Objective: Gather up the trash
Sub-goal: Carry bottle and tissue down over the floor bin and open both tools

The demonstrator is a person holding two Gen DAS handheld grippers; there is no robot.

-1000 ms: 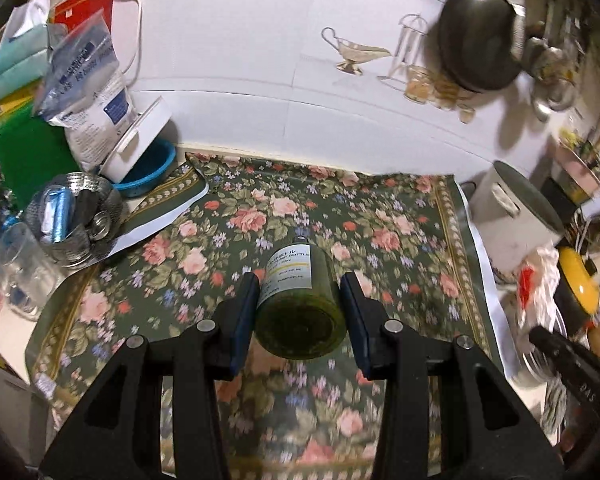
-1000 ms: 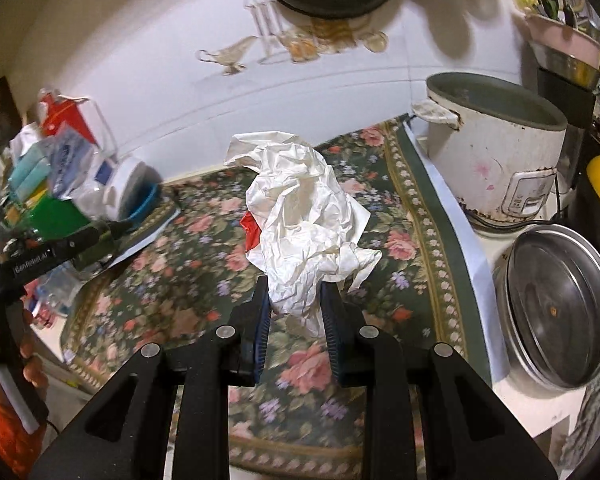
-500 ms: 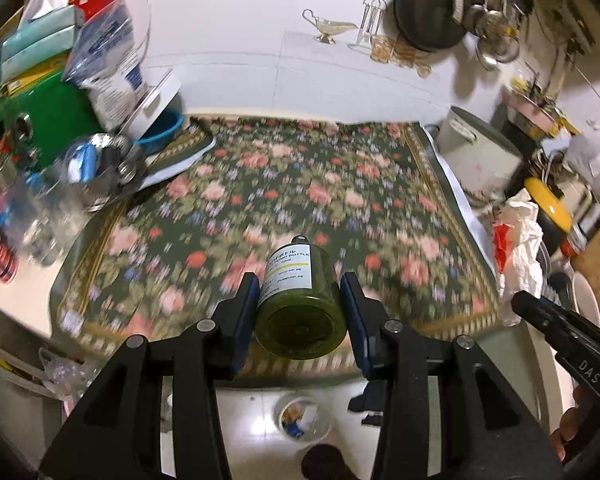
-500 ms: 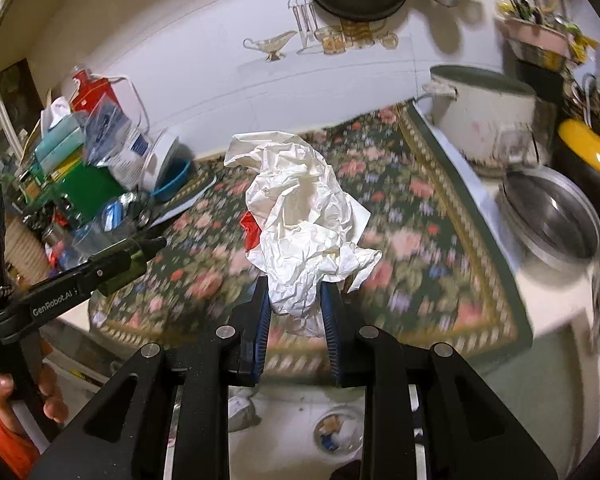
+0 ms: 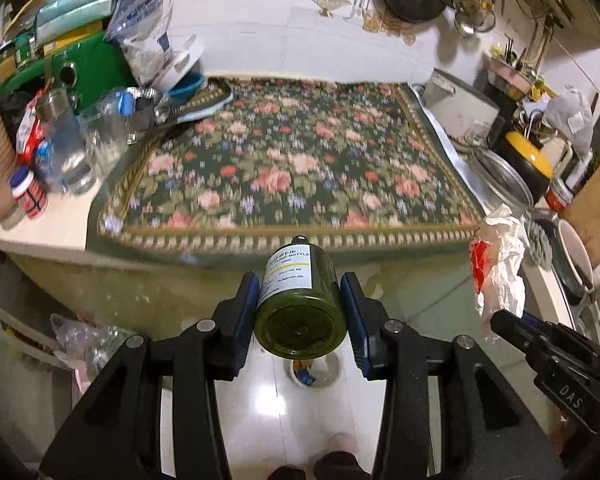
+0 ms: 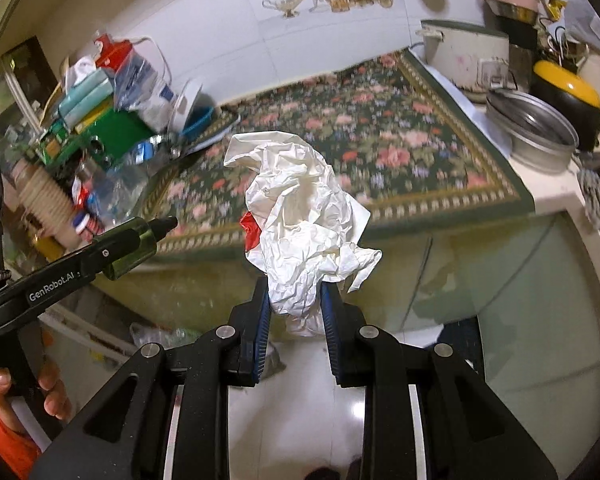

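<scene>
Green glass and crumpled white paper, each clamped in a gripper off the near edge of the floral cloth.

Left gripper [image 5: 300, 312] is closed on the green bottle [image 5: 300, 300] across its body, base toward the camera, black cap pointing at the floral cloth [image 5: 292, 160]; below it, on the pale floor, sits a small round container [image 5: 316, 372]. Right gripper [image 6: 294, 312] pinches the white paper wad [image 6: 304, 220], narrow, a red scrap showing at the wad's left side. Beyond the cloth's left border stands a pile of boxes and bags [image 5: 80, 52]; past its right border, a white pot [image 6: 472, 60] and steel pans [image 6: 536, 128].
</scene>
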